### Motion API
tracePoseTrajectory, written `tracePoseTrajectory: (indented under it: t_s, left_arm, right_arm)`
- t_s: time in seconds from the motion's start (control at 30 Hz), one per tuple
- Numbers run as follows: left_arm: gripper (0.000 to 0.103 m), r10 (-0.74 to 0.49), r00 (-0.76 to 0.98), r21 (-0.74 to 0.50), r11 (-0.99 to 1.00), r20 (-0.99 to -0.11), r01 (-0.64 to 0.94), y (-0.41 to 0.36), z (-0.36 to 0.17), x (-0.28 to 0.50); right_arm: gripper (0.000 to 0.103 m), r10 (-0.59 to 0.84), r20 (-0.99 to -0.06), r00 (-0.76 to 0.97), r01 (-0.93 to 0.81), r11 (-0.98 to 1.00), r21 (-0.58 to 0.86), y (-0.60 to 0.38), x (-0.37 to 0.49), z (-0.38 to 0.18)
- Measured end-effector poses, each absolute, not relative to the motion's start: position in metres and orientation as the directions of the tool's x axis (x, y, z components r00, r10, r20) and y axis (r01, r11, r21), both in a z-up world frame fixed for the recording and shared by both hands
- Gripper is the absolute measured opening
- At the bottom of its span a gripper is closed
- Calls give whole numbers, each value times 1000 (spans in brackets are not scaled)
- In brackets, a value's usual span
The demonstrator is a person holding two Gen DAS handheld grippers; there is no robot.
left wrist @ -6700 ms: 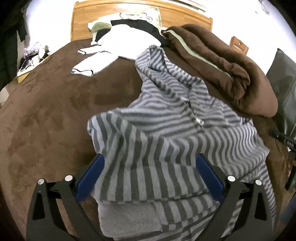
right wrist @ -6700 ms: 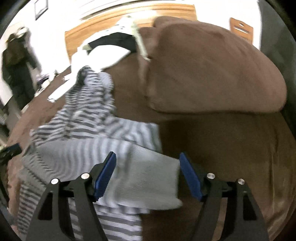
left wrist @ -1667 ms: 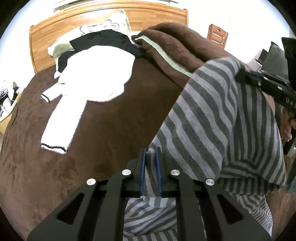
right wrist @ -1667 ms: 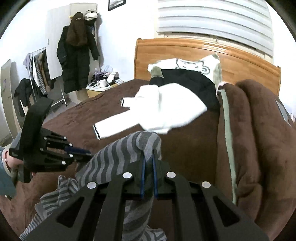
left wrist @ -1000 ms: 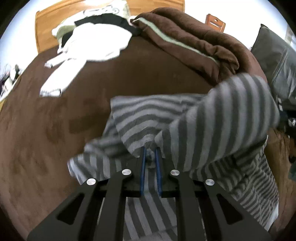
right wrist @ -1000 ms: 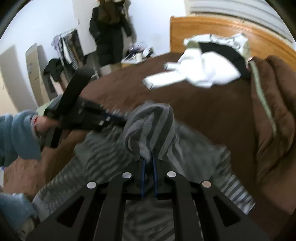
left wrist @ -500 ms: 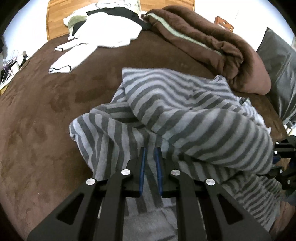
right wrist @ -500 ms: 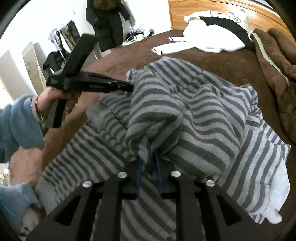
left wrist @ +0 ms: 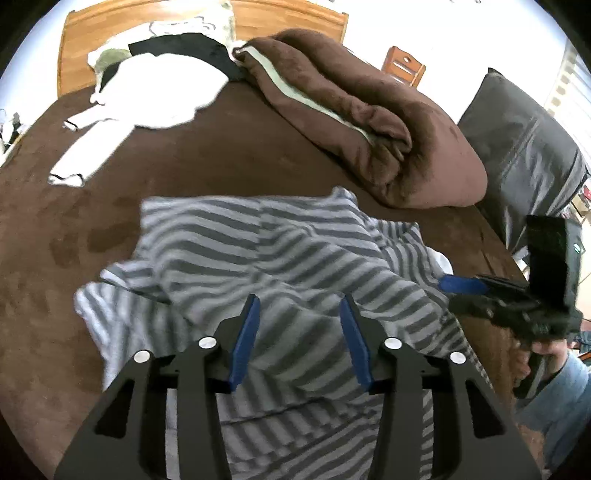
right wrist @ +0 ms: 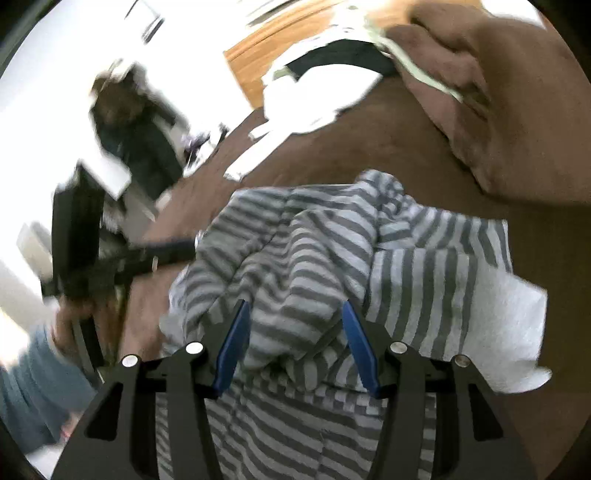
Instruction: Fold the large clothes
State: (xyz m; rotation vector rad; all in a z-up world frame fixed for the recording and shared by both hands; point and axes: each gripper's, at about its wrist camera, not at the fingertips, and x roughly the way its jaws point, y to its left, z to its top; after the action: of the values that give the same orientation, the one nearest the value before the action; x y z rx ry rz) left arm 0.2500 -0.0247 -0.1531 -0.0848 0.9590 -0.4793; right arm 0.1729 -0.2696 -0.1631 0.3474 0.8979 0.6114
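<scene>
The striped grey hoodie [left wrist: 280,258] lies bunched and partly folded on the brown bed [left wrist: 66,229], filling the lower centre of the left wrist view. The left tongs [left wrist: 298,339] stand wide over it, blue pads apart with cloth showing between them, gripping nothing. At the right edge of that frame the right tongs [left wrist: 461,285] reach toward the hoodie's edge. In the right wrist view they [right wrist: 293,343] are also wide, spread above a raised hump of striped fabric [right wrist: 306,258], and the left tongs [right wrist: 173,251] come in from the left of the frame, blurred. A white garment [left wrist: 147,96] lies at the upper left near the wooden headboard [left wrist: 288,22], and a rolled brown blanket [left wrist: 362,122] lies at the upper right.
</scene>
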Motion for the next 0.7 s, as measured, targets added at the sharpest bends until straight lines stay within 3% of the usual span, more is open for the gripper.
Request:
tracePoseTrajectory:
  t_s: [0.23, 0.33, 0.4, 0.47, 0.53, 0.7]
  left_arm:
    - [61, -424, 442, -270, 889, -791, 370, -51, -165, 231]
    - [61, -397, 436, -244, 899, -808, 365, -56, -171, 227]
    - [60, -379, 425, -236, 906, -822, 350, -56, -177, 225]
    - [49, -354, 428, -209, 913, -831, 350, -57, -182, 222]
    - [16, -279, 436, -122, 927, -856, 355, -60, -190, 219]
    - [10, -251, 437, -100, 935, -864, 339, -49, -202, 218]
  right_arm:
    - [52, 661, -603, 446, -278, 743, 609, -269, 182, -190]
    - [31, 671, -607, 427, -282, 736, 615, -260, 181, -196]
    - [27, 663, -619, 420, -286, 744, 603, -255, 181, -197]
    - [19, 651, -628, 426, -296, 757, 583, -251, 179, -194]
    - [16, 640, -634, 434, -301, 766, 568, -246, 177, -192]
    - [13, 593, -654, 469, -318, 805, 501, -237, 171, -182]
